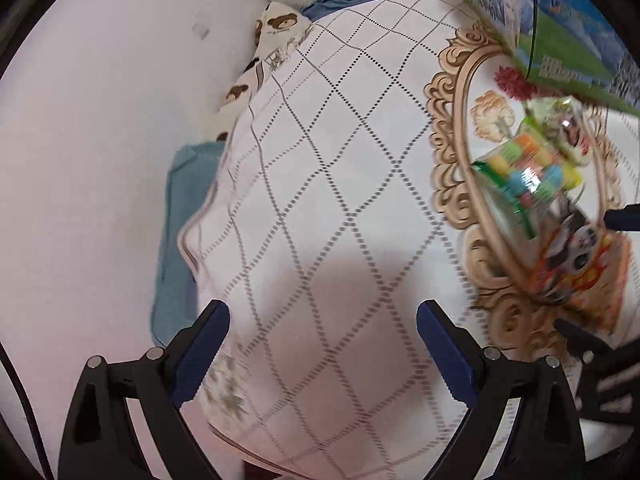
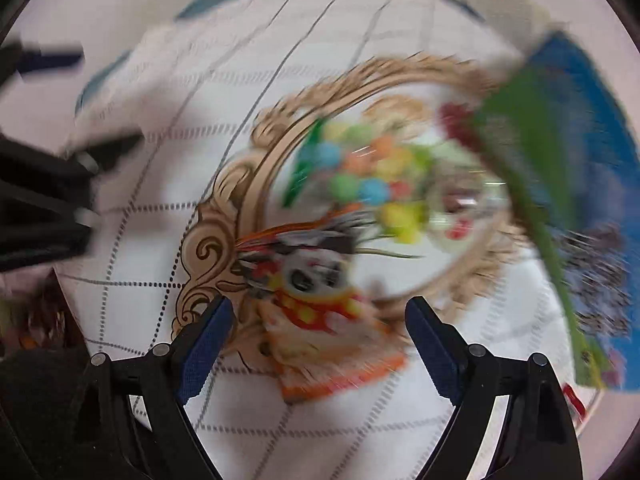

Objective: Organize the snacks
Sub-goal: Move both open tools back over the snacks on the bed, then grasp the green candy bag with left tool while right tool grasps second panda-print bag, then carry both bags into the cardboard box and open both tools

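Overall: two hand-held grippers hang over a cloth-covered counter [image 1: 360, 208] where snack packets lie; the right wrist view is heavily blurred.
Left gripper [image 1: 323, 344]: its jaws stand wide apart with nothing between them, only the diamond-patterned tablecloth [image 1: 328, 152] beneath.
Right gripper [image 2: 319, 336]: its jaws are also wide apart; the lower edge of the orange panda packet [image 2: 316, 292] shows between the blue pads [image 2: 208, 344], but the pads do not press on it.
Ornate oval print [image 1: 452, 160]: a beige scroll frame printed on the cloth, to the right of the left gripper; the snacks lie within and across it.
Candy bag [image 1: 532, 168]: a clear packet of many-coloured round sweets with a green edge, lying inside the oval.
Orange panda packet, left wrist view [image 1: 576, 264]: it lies just beside the candy bag, across the oval's lower rim.
Blue-and-green box [image 1: 560, 28]: a carton with a meadow picture, at the oval's far side, partly over its rim; whether it rests flat or tilted I cannot tell.
Other gripper seen: the right one's black frame shows at the right edge of the left wrist view, close to the panda packet.
Behind the counter: a white wall [image 1: 100, 140], a bear-print cloth [image 1: 276, 28] and blue fabric [image 1: 180, 248] at the cloth's edge.
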A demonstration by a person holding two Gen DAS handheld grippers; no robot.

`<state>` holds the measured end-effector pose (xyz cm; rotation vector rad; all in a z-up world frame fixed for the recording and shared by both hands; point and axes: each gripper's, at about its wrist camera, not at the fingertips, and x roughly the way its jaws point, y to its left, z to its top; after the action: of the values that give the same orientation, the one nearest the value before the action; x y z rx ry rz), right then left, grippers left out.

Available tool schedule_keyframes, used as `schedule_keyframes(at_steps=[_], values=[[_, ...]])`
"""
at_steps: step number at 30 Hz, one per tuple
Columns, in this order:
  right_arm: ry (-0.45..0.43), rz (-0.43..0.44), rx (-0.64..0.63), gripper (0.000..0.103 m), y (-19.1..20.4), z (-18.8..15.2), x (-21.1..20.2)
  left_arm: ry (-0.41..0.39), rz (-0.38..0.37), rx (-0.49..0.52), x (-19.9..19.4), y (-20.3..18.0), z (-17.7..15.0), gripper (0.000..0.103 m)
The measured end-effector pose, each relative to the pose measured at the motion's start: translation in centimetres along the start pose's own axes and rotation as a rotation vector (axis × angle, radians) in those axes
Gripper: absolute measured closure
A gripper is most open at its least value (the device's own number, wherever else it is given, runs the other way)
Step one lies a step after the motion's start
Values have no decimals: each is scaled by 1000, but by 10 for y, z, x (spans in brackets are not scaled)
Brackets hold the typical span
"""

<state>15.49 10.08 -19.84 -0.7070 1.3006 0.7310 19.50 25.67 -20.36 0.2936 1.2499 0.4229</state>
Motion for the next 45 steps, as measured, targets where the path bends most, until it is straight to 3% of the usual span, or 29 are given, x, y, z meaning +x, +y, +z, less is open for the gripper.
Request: schedule_keyframes(at_steps=[1, 5, 11, 16, 20, 21, 22, 24, 27, 29, 33, 35, 40, 45], values=[[24, 1, 7, 14, -1, 0, 8, -1, 4, 18, 4, 1, 1, 7], [56, 59, 151, 34, -30, -8, 13, -50, -2, 113, 1, -2, 21, 7], [59, 185, 536, 39, -114, -49, -5, -213, -62, 412, -27, -61, 63, 7], [67, 192, 668, 39, -149, -79, -17, -162, -197, 689, -22, -120, 91, 7], [69, 192, 720, 39, -181, -109, -32, -61, -275, 806, -1, -153, 95, 7], [72, 190, 726, 39, -184, -112, -34, -30, -291, 822, 5, -159, 96, 10], [75, 188, 729, 39, -185, -112, -34, 6, -305, 820, 14, -163, 97, 23], [80, 188, 730, 39, -184, -111, -28, 73, -341, 789, 25, -166, 99, 44], [86, 189, 730, 39, -182, -111, -29, 133, -375, 646, 30, -154, 101, 46], [84, 196, 740, 39, -176, -103, -27, 185, -418, 503, 32, -139, 98, 46], [80, 252, 795, 40, -169, -98, -17, 362, -554, 151, 47, -104, 70, 46], [83, 296, 823, 39, -171, -103, -11, 403, -608, 33, 53, -94, 57, 46], [104, 310, 815, 38, -175, -102, -3, 406, -658, -65, 62, -82, 46, 44], [83, 251, 809, 38, -151, -88, 12, 435, -676, -139, 78, -64, 41, 43]])
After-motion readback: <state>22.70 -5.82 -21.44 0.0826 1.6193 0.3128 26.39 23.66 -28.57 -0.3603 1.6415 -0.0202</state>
